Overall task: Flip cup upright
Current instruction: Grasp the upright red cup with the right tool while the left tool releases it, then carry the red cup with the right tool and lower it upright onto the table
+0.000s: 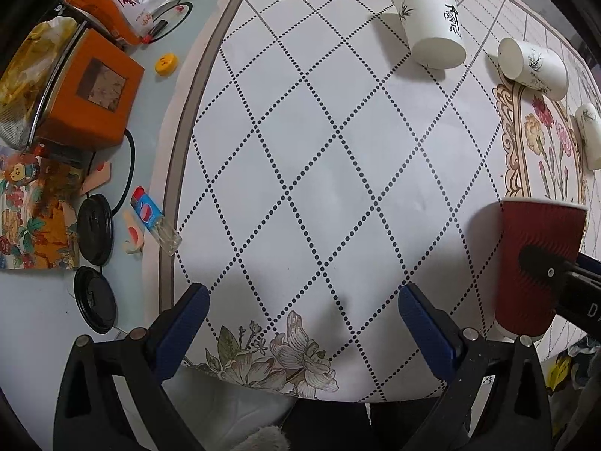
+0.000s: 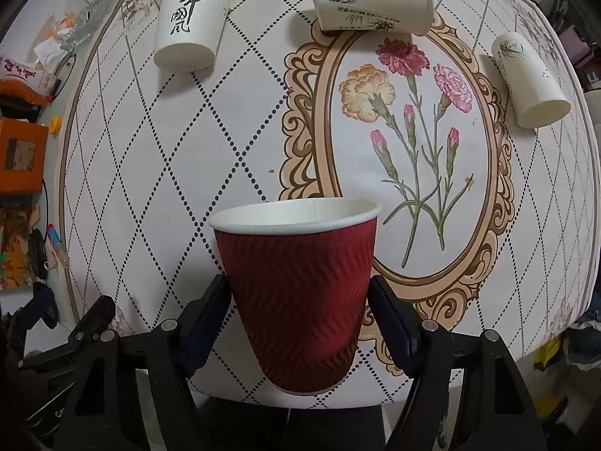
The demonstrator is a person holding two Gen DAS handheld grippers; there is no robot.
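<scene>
The red ripple-wall paper cup [image 2: 300, 293] stands upright, mouth up, near the front edge of the table [image 2: 233, 120], on the patterned cloth just left of the oval carnation frame [image 2: 409, 139]. The right gripper [image 2: 300, 319] has a jaw on each side of the cup's wall; the left one seems to touch it and the right sits just beside it, so I cannot tell whether they press the cup. In the left wrist view the same cup [image 1: 537, 263] shows at the far right with a black finger [image 1: 544, 267] across its side. The left gripper [image 1: 304, 323] hovers over bare diamond-patterned cloth with its jaws spread wide and nothing between them. Three white paper cups lie on their sides farther back: one with black calligraphy [image 2: 191, 26], one with an orchid drawing [image 2: 372, 0], and one at the right edge [image 2: 529, 79]. To the left sit an orange box [image 1: 90, 90], two black cup lids [image 1: 94, 263] and a yellow bottle cap [image 1: 166, 63].
</scene>
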